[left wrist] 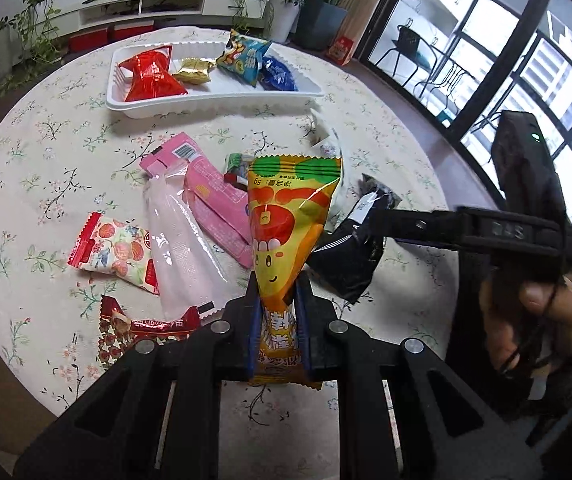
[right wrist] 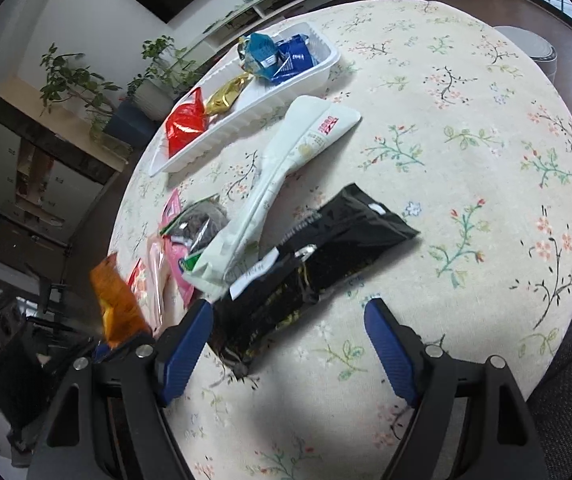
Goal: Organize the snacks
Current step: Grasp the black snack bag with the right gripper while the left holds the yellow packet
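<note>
Orange snack packet (left wrist: 290, 232) stands pinched low in the left gripper (left wrist: 278, 300), well short of the white tray (left wrist: 214, 98). Held by one end, it could probably slip or swing out. Right gripper (right wrist: 290, 344) hangs empty, jaws apart, over the black packet (right wrist: 326, 248) on the worktop (right wrist: 466, 140).

A round table (left wrist: 26, 152) in a floral cloth stands on brown floor; potted plants (left wrist: 38, 16) flank a white low cabinet (left wrist: 142, 6), beside daylit black-framed windows (left wrist: 526, 76).
</note>
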Motion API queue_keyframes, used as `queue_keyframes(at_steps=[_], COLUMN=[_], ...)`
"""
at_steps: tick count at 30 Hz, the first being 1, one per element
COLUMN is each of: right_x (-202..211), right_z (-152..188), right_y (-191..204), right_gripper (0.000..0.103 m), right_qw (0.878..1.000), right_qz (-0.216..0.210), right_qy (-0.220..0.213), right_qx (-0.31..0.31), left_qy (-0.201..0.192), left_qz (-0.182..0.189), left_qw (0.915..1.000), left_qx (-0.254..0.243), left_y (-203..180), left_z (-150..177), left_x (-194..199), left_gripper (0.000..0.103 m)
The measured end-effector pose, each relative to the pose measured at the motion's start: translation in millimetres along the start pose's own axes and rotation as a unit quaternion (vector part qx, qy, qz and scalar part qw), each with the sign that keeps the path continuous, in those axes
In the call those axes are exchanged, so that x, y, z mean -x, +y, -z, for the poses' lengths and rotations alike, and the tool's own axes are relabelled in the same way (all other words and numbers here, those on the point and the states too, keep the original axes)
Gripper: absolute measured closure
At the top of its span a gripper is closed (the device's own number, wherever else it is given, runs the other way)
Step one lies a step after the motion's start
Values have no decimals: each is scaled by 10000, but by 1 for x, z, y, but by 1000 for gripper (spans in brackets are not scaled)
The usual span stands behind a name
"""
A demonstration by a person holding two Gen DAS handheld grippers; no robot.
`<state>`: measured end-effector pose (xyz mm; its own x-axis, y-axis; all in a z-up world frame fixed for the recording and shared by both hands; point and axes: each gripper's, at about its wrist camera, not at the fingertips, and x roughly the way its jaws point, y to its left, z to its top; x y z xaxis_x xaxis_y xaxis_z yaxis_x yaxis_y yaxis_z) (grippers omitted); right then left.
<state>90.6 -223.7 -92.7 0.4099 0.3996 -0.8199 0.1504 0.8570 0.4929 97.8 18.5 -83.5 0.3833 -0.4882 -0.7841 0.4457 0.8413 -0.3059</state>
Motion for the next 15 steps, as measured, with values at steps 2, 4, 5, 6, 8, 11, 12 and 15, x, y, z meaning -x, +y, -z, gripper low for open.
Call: queue_keyframes(at_steps=[2, 4, 5, 6, 8, 11, 12, 15], right_x=[-6, -14, -16, -20, -22, -24, -25, -24], right_z=[-6, -11, -12, -13, -11, -9, -9, -10], right_y=[7, 13, 17, 22, 25, 27, 27, 27], right_gripper=[21, 21, 20, 22, 24, 31, 38, 49], right_qw=[9998, 9988, 9979, 9962, 9937, 9902, 9892, 9844], right_qz=[161, 416, 515, 640, 770, 846, 834, 981], right_qy=[63, 94, 95, 104, 64, 81, 121, 307], right_qx=[68, 243, 379, 589, 815, 1111, 1203, 1425], left_qy=[-69, -117, -141, -159, -196, -234, -242, -246], left_qz=[68, 121, 139, 156, 195, 253, 269, 327], left_qw=[9999, 9998, 9998, 9997, 9995, 9993, 9992, 9990], left_qx=[29, 58, 70, 89, 122, 168, 176, 190], left_y=[1, 3, 5, 5, 7, 9, 9, 9], left_z=[0, 1, 2, 3, 6, 9, 11, 14], left_x=[4, 6, 8, 9, 12, 14, 15, 16], left_gripper=[90, 90, 90, 90, 90, 89, 90, 90])
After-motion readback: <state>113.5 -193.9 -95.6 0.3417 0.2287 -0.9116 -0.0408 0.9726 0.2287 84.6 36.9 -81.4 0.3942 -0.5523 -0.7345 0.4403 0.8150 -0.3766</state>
